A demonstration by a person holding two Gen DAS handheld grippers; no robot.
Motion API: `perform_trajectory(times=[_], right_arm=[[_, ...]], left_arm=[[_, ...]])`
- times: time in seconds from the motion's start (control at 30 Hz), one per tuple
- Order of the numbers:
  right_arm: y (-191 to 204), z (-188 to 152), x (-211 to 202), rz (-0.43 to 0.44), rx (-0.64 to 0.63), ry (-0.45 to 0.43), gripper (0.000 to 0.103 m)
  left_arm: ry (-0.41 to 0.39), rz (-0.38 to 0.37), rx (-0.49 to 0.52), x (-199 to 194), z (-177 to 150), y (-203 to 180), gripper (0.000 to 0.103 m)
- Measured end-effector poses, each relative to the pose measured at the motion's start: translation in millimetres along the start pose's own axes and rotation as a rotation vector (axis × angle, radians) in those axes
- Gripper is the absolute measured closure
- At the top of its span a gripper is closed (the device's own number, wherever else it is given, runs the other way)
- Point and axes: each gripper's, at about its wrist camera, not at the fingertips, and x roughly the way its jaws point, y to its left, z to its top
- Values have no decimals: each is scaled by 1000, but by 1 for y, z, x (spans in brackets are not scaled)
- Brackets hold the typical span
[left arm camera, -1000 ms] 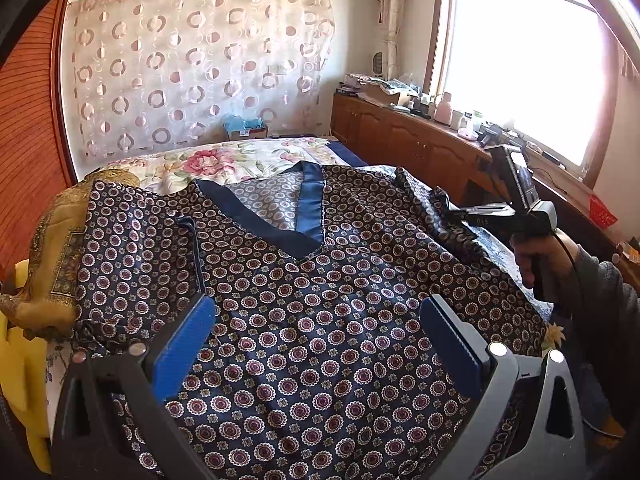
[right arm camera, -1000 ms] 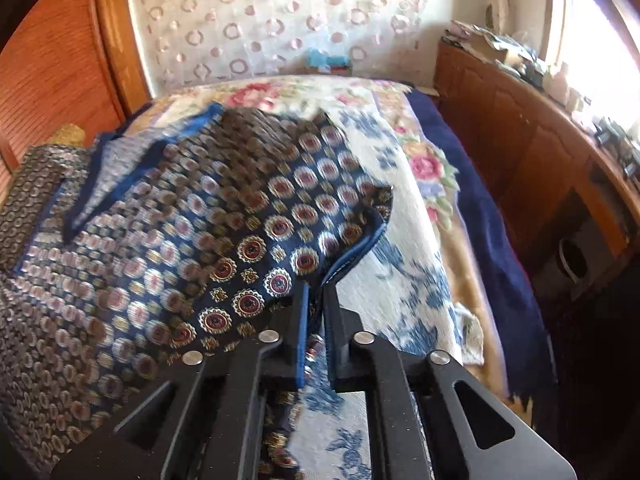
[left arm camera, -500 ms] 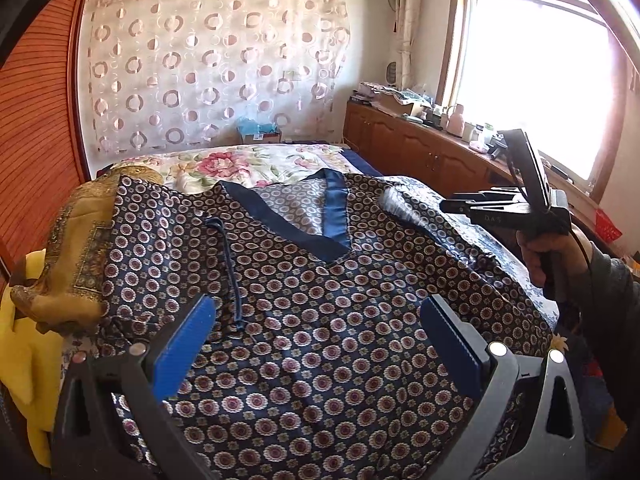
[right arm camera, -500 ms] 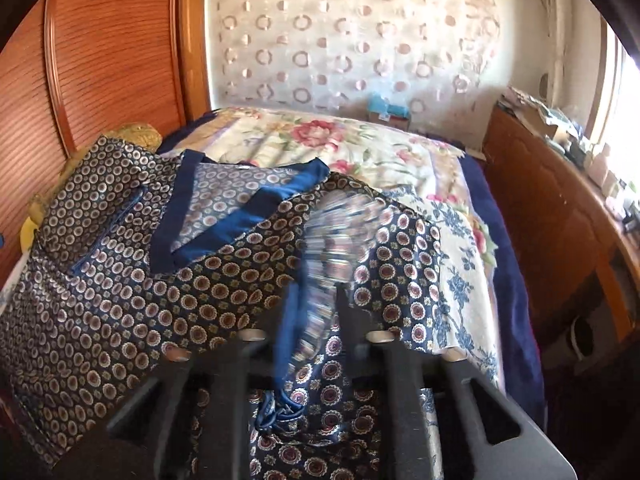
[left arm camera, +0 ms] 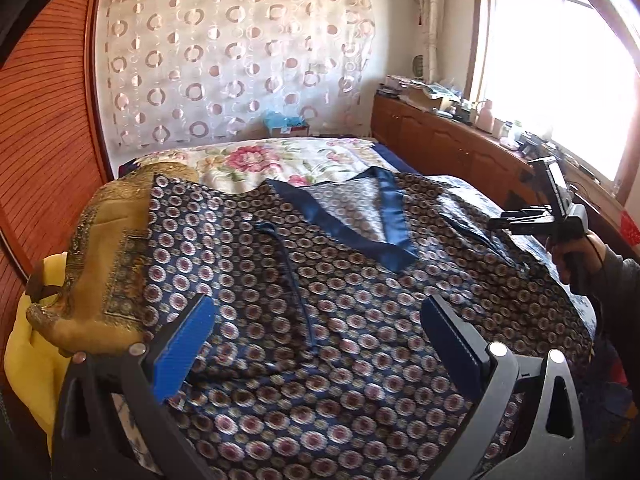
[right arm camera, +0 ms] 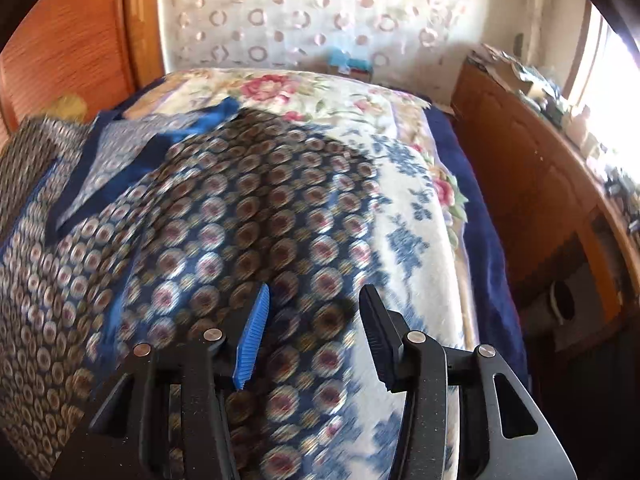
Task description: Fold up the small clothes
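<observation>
So there's just one garment here, a navy patterned top [left arm camera: 352,320] with a solid blue V-neck band [left arm camera: 384,236], spread flat across the flowered bedspread [left arm camera: 280,156] and filling most of the bed. Two grippers in total: the left gripper [left arm camera: 316,340] hangs over the lower half of the top with its blue pads wide apart and nothing between them, same as a second ago. The right gripper [right arm camera: 310,336] is the one that changed: a second back it was pinched tight on the top's edge, half a second back the fabric was sliding out, and now its jaws have just been opening and stand apart above the cloth, gripping nothing as far as I can tell (that view is pretty smeared with motion blur). The fold of cloth that was lifted at 3 o'clock before now lies back down flat. The left wrist view catches things the right one doesn't: the person's right hand [left arm camera: 576,252] on the handle at 3 o'clock, one gold cushion [left arm camera: 104,256] at 9 o'clock with one yellow item [left arm camera: 28,364] beneath it, and the window [left arm camera: 560,80] at 2 o'clock. The right wrist view gives more of the blue-and-white spread along the top's right edge and the wooden cabinet [right arm camera: 532,184] at 3 o'clock.
</observation>
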Motion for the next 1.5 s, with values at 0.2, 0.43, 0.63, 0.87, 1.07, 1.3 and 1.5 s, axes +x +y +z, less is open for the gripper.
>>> perform_trajectory(times=[0.2, 0.43, 0.63, 0.87, 1.07, 1.3, 1.5], right_arm=[[-22, 21, 20, 13, 22, 4, 56], [-35, 24, 35, 64, 47, -23, 55], [-35, 26, 33, 58, 41, -24, 55], [-34, 26, 34, 60, 43, -24, 54], [-34, 26, 34, 61, 43, -24, 54], [-34, 26, 34, 62, 44, -24, 54], [-34, 26, 34, 62, 43, -24, 53]], left_arm=[[26, 66, -15, 21, 16, 30, 0], [39, 128, -32, 40, 37, 70, 0], [54, 118, -95, 58, 54, 105, 5], [89, 144, -107, 86, 68, 126, 31], [137, 167, -164, 106, 73, 150, 57], [153, 150, -155, 116, 80, 151, 63], [157, 120, -117, 122, 87, 145, 103]])
